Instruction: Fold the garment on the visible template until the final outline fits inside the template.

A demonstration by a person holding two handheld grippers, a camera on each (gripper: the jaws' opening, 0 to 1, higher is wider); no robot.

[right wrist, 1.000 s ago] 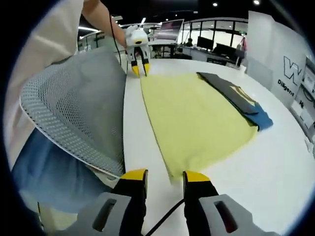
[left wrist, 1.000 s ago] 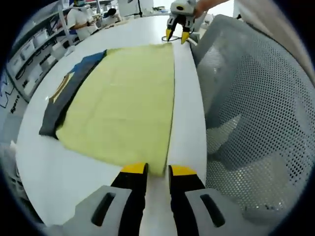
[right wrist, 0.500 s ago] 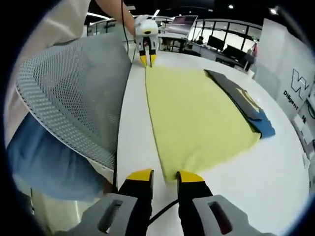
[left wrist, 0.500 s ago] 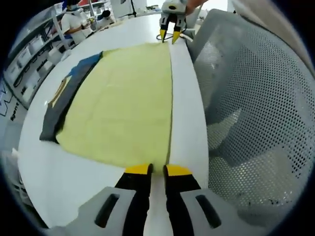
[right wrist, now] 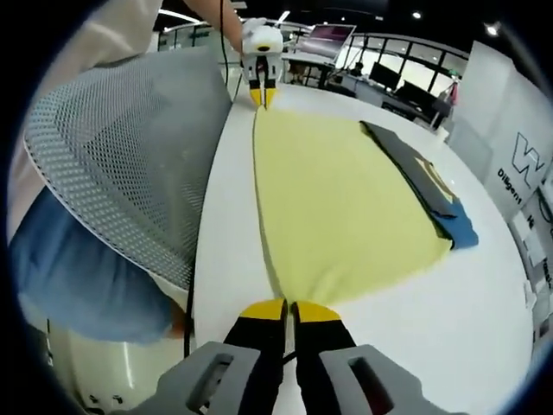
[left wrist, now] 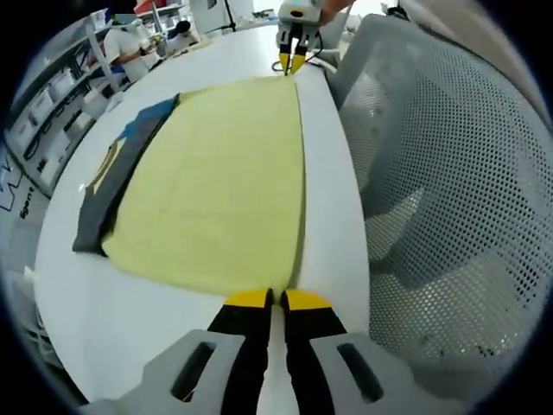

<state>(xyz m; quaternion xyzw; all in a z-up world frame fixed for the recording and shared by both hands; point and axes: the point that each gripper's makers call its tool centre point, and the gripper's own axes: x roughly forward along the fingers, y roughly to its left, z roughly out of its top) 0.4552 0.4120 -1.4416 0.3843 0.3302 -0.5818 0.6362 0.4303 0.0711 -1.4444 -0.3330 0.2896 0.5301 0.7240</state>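
The pale yellow cloth garment (left wrist: 216, 181) lies flat on the white table (left wrist: 95, 303), partly over a dark grey and blue template (left wrist: 117, 169). The left gripper (left wrist: 269, 300) pinches one near corner of it with jaws pressed together. The right gripper (right wrist: 289, 309) pinches the other near corner in the same way.

garment (left wrist: 216, 181): pale yellow, plain
template (left wrist: 117, 169): dark grey, blue corner, yellow mark
table (left wrist: 130, 320): white
chair (left wrist: 449, 199): grey mesh, dotted holes
left gripper (left wrist: 269, 299): yellow tips, black jaws, grey body
right gripper (right wrist: 278, 309): same colours
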